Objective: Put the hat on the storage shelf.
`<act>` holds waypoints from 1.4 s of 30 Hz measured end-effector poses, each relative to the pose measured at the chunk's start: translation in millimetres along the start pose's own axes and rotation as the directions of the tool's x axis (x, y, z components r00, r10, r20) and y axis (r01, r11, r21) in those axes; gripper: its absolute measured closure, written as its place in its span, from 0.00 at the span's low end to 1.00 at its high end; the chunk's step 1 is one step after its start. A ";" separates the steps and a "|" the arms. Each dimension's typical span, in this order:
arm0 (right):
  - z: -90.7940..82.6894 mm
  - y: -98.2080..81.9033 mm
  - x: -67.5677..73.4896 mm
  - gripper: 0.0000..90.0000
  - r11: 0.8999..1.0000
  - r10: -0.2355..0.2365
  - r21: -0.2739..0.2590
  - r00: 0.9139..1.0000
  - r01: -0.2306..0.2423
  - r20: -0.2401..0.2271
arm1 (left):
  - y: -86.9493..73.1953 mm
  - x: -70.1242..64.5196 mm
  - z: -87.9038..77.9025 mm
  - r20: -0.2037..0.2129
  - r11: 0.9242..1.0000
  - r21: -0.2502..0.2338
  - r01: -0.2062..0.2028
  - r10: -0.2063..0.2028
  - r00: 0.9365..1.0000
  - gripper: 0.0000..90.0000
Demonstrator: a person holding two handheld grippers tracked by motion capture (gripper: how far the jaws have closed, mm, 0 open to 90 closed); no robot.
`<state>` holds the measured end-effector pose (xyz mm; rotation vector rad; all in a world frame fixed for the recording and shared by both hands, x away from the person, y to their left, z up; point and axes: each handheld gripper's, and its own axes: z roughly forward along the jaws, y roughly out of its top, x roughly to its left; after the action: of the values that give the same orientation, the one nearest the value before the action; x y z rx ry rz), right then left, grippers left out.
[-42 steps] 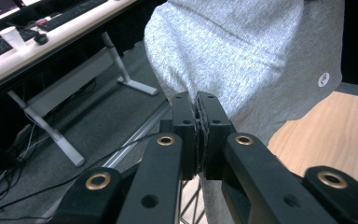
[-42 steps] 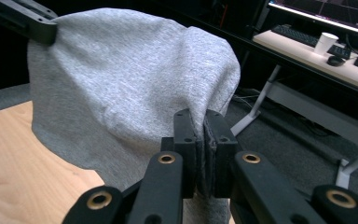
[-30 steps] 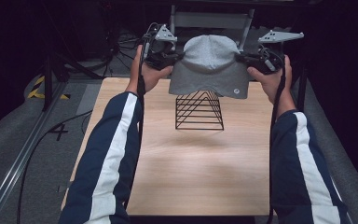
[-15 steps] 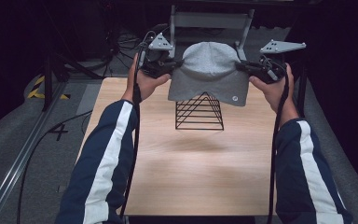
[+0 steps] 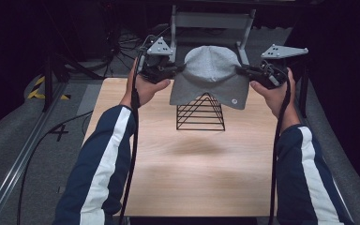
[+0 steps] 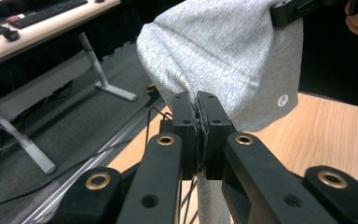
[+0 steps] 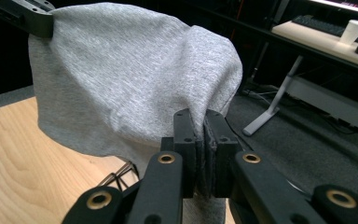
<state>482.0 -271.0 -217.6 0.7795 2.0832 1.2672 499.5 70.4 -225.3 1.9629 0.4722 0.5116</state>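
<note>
Both sets of jaws are pinched tight on fabric. The left gripper (image 6: 199, 105) has its two black jaws pressed together on the edge of a grey beanie (image 5: 211, 75), and the right gripper (image 7: 199, 122) is clamped the same way on the opposite edge. So the hat hangs stretched between them, up in the air, right over a black wire pyramid rack (image 5: 200, 111) that sits on the wooden table (image 5: 192, 178). There's a little round white logo (image 5: 234, 101) near the hem on the right side. The person's left hand (image 5: 143, 86) and right hand (image 5: 274, 91) hold the grippers, navy sleeves with white stripes (image 5: 103, 159) coming in from below.
</note>
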 end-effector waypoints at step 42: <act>23.3 -46.4 2.4 0.95 0.997 0.008 0.073 1.000 -0.006 -0.023 | -58.7 1.3 40.1 0.019 0.993 0.074 0.088 -0.090 0.996 0.96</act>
<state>488.8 -273.6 -269.1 0.8084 2.1572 1.2153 516.2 65.6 -294.2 2.0058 0.5688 0.4211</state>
